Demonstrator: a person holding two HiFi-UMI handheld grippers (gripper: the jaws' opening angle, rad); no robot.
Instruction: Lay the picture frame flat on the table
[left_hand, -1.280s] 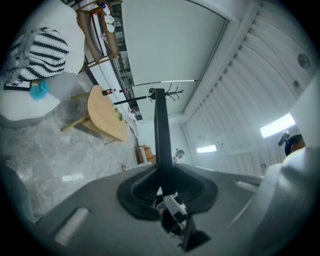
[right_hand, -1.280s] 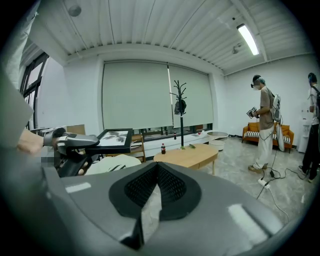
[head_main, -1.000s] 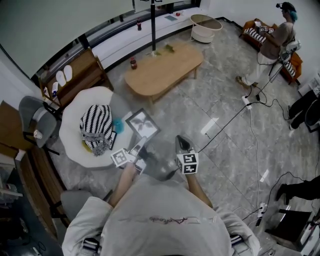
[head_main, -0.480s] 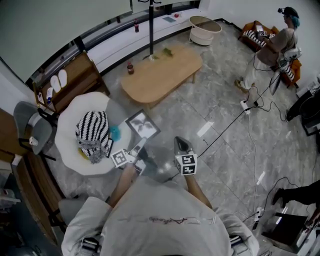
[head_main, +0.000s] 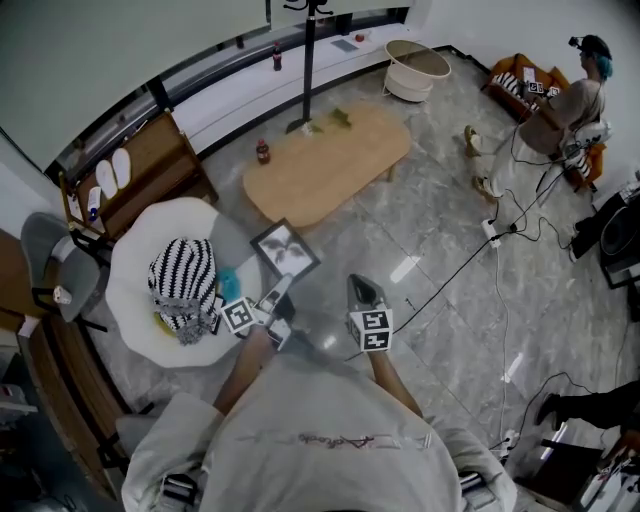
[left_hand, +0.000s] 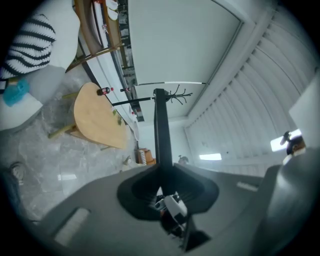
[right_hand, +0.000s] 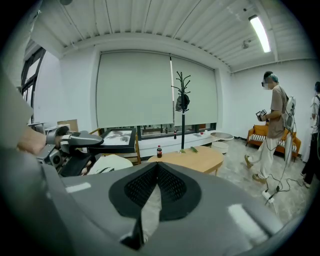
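Note:
The picture frame (head_main: 285, 248) is dark-rimmed with a pale plant print. It is held above the floor beside the white round table (head_main: 135, 255), lying nearly level. My left gripper (head_main: 277, 288) is shut on the frame's near edge. In the left gripper view the frame's dark edge (left_hand: 161, 130) rises straight from between the jaws. My right gripper (head_main: 362, 290) hovers to the right, apart from the frame, shut with nothing in it. The right gripper view shows the left gripper (right_hand: 75, 141) clamped on the frame (right_hand: 118, 139).
A black-and-white striped bundle (head_main: 185, 275) and a teal object (head_main: 228, 282) sit on the white table. Beyond stand a wooden coffee table (head_main: 330, 165) with a cola bottle (head_main: 264, 152), and a coat stand (head_main: 308, 60). A person (head_main: 555, 105) stands far right; cables (head_main: 480, 250) cross the floor.
Both grippers and the frame stay almost where they were. The view has drifted slightly, and the person at the far right has stepped a little.

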